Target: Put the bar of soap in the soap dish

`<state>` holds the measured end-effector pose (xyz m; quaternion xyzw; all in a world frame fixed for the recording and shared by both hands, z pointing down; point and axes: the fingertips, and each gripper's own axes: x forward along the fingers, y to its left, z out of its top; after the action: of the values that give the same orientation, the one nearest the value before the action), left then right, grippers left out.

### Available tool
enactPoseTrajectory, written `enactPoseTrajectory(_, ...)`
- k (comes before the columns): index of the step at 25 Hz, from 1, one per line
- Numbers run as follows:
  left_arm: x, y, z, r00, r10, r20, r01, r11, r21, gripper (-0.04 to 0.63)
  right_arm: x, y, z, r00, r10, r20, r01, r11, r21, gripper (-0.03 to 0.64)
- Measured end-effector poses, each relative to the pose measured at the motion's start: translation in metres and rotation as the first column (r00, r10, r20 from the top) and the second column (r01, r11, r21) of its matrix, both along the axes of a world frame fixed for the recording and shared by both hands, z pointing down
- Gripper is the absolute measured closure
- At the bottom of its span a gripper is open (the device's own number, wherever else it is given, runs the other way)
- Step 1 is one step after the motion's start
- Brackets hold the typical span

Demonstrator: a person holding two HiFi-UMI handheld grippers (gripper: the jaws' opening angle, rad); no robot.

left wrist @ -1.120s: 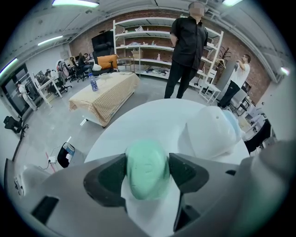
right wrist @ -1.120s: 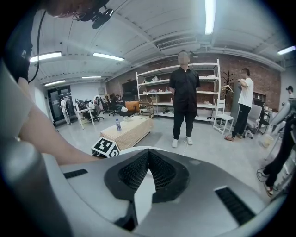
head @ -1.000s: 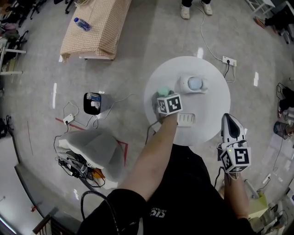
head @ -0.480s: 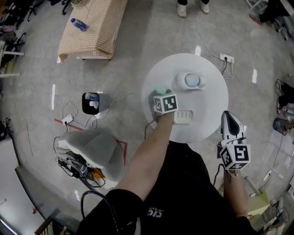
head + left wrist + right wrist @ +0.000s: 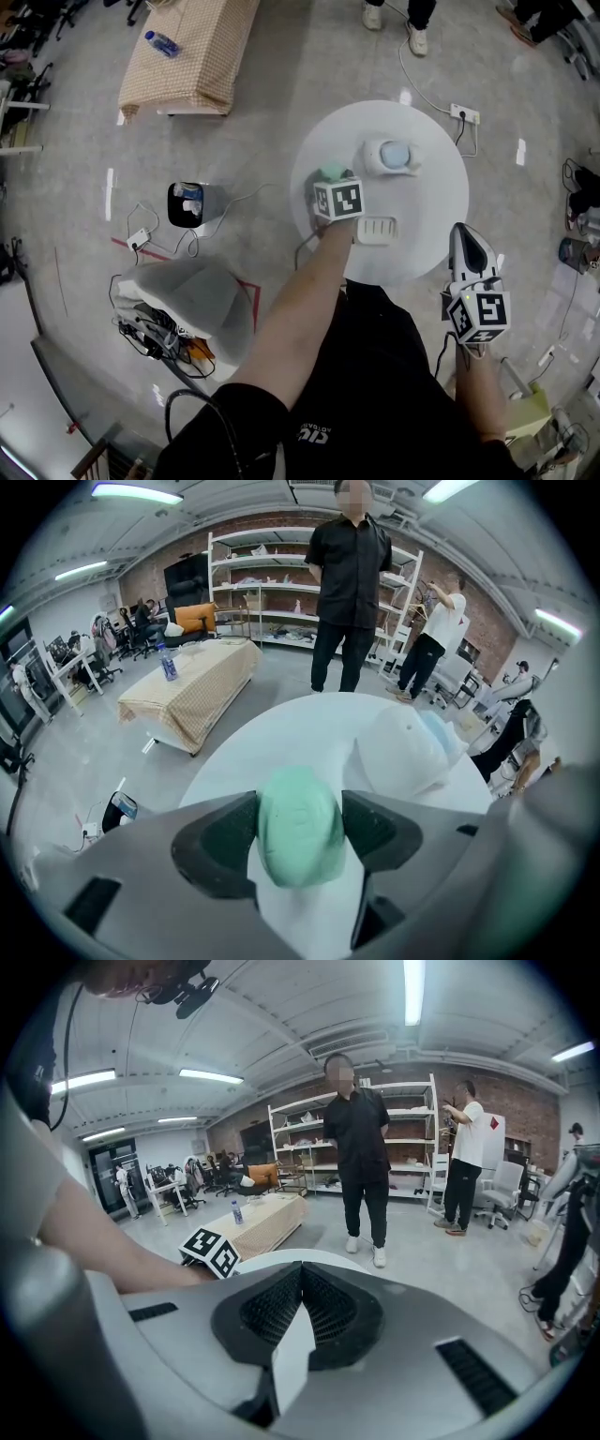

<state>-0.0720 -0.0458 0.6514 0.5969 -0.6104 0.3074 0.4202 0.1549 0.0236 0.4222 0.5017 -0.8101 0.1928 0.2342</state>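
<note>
The bar of soap (image 5: 298,834) is a pale mint-green lump, smooth and matte, oval with rounded ends and a faint pressed shape on its top face. It sits between the two dark, dull rubbery pads (image 5: 217,841) of the left tool (image 5: 300,808). The jaws stand wide, and each pad meets one long side of the bar, so the tool grips it across its width. The far end of the soap pokes out past the pad tips. Whether the bar rests on the tabletop (image 5: 427,202) or hangs just above it cannot be told.

The tabletop is a round, plain white disc with a smooth, slightly glossy face. The tool bodies are grey moulded plastic. The marker cube (image 5: 337,200) on the left tool shows a black-and-white square pattern.

The soap dish (image 5: 379,229) is a small white rectangle with rounded corners and a slatted top. It lies just to the right of the left tool, back from its tips, and nothing is in it. Ahead of the tips and to their right stands a white domed object (image 5: 394,157) with a pale blue centre.

The right tool (image 5: 298,1302) has its ridged black pads pressed together with nothing between them. It hangs by the tabletop's rim, well apart from the soap.
</note>
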Motion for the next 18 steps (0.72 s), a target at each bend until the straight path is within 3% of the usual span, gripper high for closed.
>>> enactPoseTrajectory(5, 0.015, 0.001, -0.015, 0.998, 0.061, -0.033, -0.059, 0.997, 0.039, 0.301, -0.003, 0.005, 0.002, 1.0, 0.006, 0.012, -0.006, 1.0, -0.001, 0.601)
enactPoseTrajectory(9, 0.029, 0.013, -0.027, 0.984, 0.17, -0.05, -0.166, 0.984, 0.063, 0.301, -0.01, 0.005, -0.003, 1.0, 0.002, 0.023, -0.002, 1.0, 0.014, 0.601)
enactPoseTrajectory(15, 0.054, 0.041, -0.03, 0.937, 0.348, -0.039, -0.345, 0.936, 0.077, 0.301, -0.01, 0.001, 0.008, 1.0, 0.015, 0.027, -0.015, 1.0, 0.004, 0.601)
enactPoseTrajectory(18, 0.072, 0.056, -0.033, 0.883, 0.469, -0.03, -0.465, 0.881, 0.092, 0.301, -0.002, 0.0, 0.018, 0.997, 0.059, 0.044, -0.058, 0.998, -0.024, 0.601)
